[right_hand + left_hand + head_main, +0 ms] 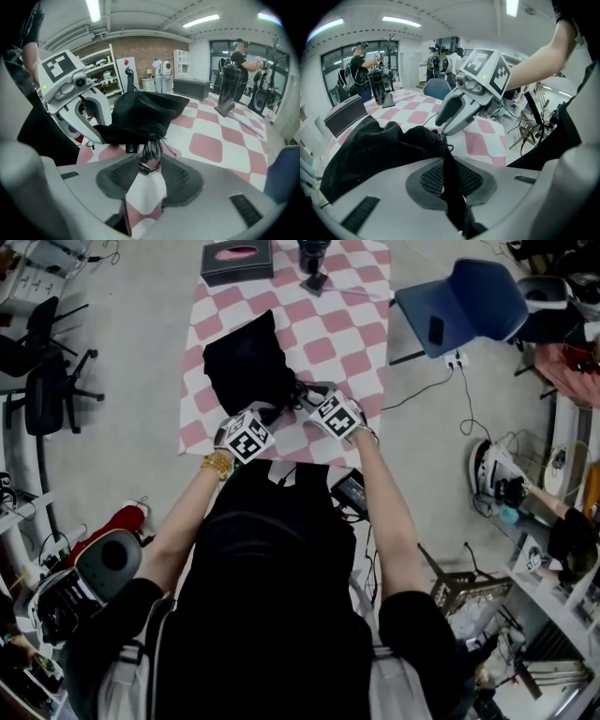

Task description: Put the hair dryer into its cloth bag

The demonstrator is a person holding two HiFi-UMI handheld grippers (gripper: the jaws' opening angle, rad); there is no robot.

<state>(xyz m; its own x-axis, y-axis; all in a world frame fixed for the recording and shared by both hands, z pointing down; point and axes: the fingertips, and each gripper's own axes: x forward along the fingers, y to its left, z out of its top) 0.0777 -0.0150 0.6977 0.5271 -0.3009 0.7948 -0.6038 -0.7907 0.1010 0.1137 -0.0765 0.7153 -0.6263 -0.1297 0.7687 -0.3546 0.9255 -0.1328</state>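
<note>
The black cloth bag lies on the pink-and-white checked table, its mouth toward me. My left gripper is at the mouth's near left, shut on a black strip of the bag's edge. The bag bulges just beyond its jaws. My right gripper stands open at the mouth's right. A coiled black cord sticks out of the bag and lies between its fingertips. A dark round end shows beside the cord. The rest of the hair dryer is hidden inside the bag.
A dark box with a pink top and a black stand sit at the table's far edge. A blue chair stands to the right, with a power strip and cables on the floor. People stand in the background.
</note>
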